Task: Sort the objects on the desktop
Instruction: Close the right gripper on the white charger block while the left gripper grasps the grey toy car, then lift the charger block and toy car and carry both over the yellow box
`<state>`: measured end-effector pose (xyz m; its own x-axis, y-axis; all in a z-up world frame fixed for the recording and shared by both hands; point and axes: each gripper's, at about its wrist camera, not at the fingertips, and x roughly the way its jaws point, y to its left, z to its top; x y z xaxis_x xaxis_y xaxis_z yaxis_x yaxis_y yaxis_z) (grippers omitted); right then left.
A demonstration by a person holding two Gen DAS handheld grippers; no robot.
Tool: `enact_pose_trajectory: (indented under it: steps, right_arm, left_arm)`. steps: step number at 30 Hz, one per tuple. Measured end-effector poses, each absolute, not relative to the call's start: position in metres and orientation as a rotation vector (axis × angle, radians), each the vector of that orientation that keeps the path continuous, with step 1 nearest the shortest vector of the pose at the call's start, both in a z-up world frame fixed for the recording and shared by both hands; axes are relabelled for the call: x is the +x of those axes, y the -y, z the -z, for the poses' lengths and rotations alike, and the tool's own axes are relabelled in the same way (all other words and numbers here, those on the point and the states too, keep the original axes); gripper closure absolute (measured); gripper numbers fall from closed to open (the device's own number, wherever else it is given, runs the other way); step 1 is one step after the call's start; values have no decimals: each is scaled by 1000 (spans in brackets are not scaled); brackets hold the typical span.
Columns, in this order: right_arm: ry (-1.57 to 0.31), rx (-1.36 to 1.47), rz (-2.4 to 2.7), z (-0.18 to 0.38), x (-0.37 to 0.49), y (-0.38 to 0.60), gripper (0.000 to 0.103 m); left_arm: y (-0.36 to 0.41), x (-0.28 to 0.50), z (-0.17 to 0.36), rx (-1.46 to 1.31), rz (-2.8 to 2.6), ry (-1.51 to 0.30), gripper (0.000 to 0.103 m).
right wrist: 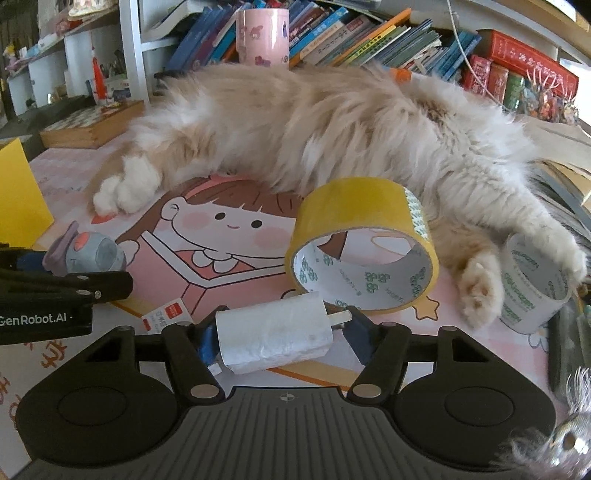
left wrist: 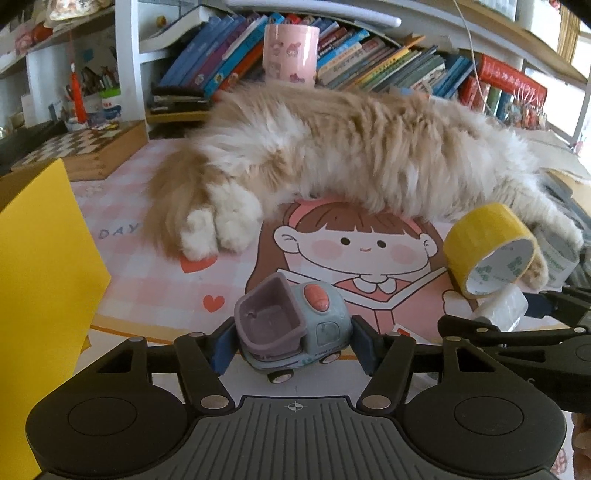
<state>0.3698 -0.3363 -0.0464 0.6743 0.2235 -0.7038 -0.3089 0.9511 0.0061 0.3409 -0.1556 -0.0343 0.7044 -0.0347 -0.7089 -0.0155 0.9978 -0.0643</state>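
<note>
Truck [left wrist: 291,332] sits between the pads of my left claw [left wrist: 291,345], tipper bed up and to the left, cab to the right; both blue pads press its sides, so that claw holds it at a middling width, its wheels on the counter [left wrist: 147,280]. Past the truck lies the pink mat [left wrist: 369,258] with a cartoon girl, and beyond that a fluffy cat [left wrist: 332,147] stretches across the counter, hind paws ahead and left of the claw. A yellow box [left wrist: 40,295] stands to the left of it. To the right, my right claw [left wrist: 535,314] shows from the side.

My right claw [right wrist: 280,334] has a white plug [right wrist: 273,334] lying across between its pads, prongs pointing right. The left pad touches the plug's end; the right pad is at the prongs, but I cannot tell whether it presses them. No earlier frame backs any motion, so I say only that the jaws stand at a middling width around the plug. Just ahead and right of this claw a yellow tape [right wrist: 364,243] stands on edge, tilted, near the plug. Further right a white tape [right wrist: 535,284] rests against the cat's front paw. A red-and-white card [right wrist: 168,314] lies just left of the claw. Books [right wrist: 351,33] and a pink cup [right wrist: 263,37] stand behind the cat.
</note>
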Motion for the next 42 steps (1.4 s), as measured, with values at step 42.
enact_pose_trajectory:
  steps: [42]
  right_arm:
    - [-769,22,-235,1,241,321,39]
  left_arm:
    - [110,206,-16,-118,101,-697,40]
